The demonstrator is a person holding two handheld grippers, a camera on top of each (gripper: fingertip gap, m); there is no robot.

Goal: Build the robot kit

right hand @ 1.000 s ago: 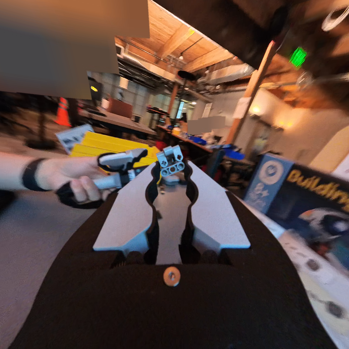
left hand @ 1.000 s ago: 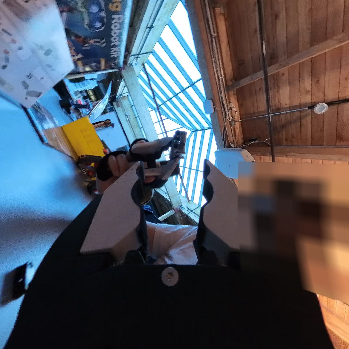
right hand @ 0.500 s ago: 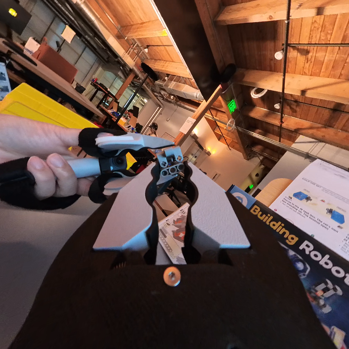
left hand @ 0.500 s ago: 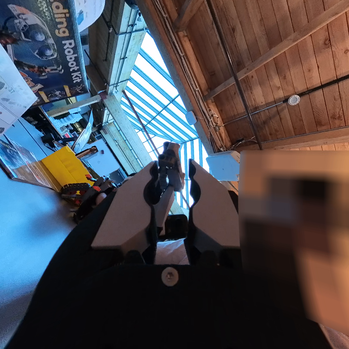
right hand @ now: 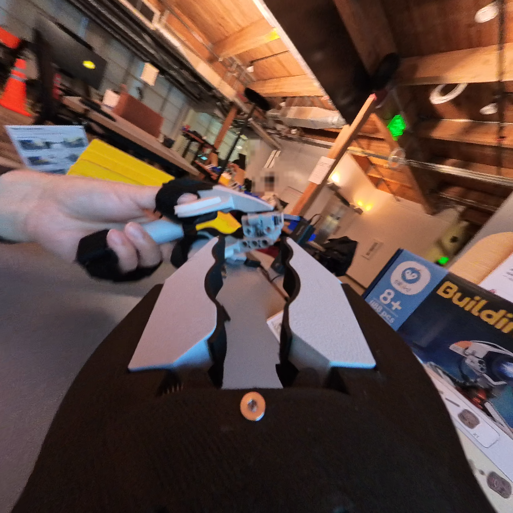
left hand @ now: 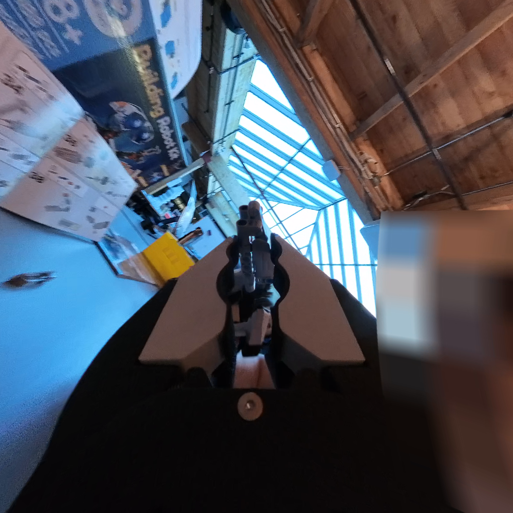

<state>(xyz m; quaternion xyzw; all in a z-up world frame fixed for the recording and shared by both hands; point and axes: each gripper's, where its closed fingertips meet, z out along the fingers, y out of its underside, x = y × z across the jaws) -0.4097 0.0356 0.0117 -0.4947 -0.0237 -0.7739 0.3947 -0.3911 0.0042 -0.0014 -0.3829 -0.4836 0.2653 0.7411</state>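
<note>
left gripper (left hand: 252, 238) tilted upward | clamps grey brick piece (left hand: 249, 222)

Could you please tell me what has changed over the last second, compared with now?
The left gripper closed on the small grey plastic block assembly; the right gripper, previously clamping it, opened and drew back. The dark blue kit box stayed put.
</note>
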